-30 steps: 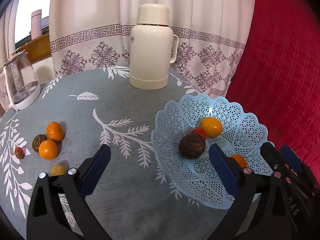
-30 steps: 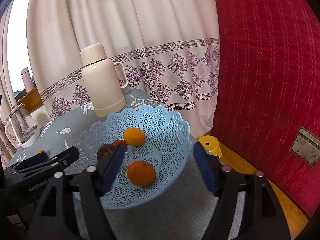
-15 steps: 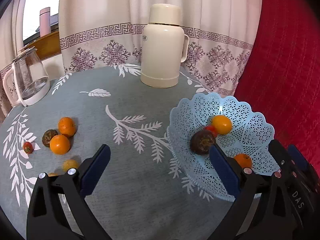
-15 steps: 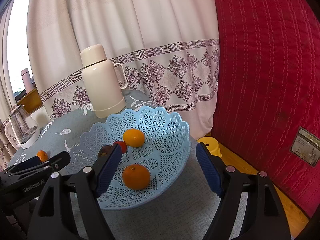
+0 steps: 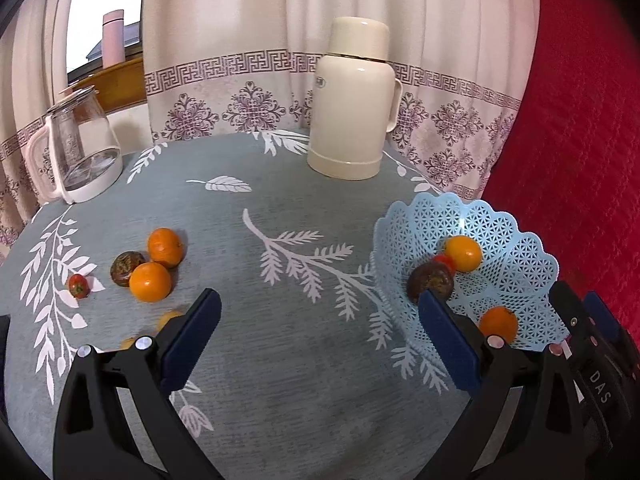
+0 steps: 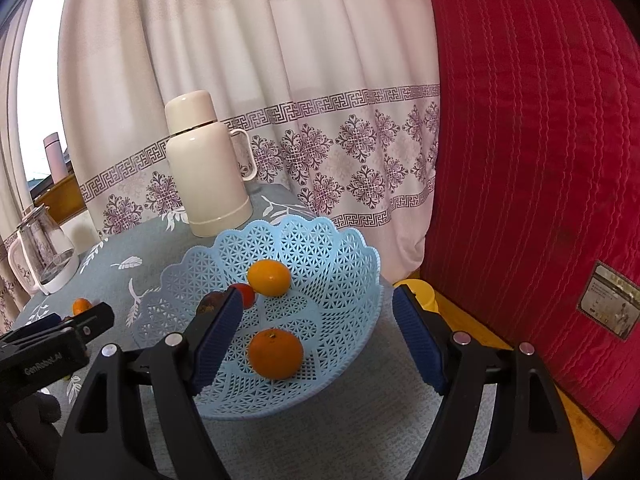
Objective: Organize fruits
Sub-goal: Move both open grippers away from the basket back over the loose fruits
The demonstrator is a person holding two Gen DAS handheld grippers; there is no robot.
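Fruits hide partly: lower left, the open, empty left gripper (image 5: pixel 316 336) covers two yellowish pieces (image 5: pixel 170 319) on the desk (image 5: pixel 280 360), while the open, empty right gripper (image 6: pixel 318 330) masks a dark fruit (image 6: pixel 209 303) in the blue basket (image 6: pixel 320 240).

The left wrist view looks forward and down along the left gripper (image 5: pixel 318 340) from low above the grey leaf-patterned desk (image 5: pixel 280 380), facing the patterned cream curtain (image 5: pixel 240 92). The right wrist view looks along the right gripper (image 6: pixel 318 340) from further right, close over the pale blue lattice plastic basket (image 6: pixel 352 264). Both views share that basket, the cream thermos flask (image 5: pixel 352 100), the clear glass kettle (image 5: pixel 76 148) and the red quilted fabric (image 6: pixel 540 160).
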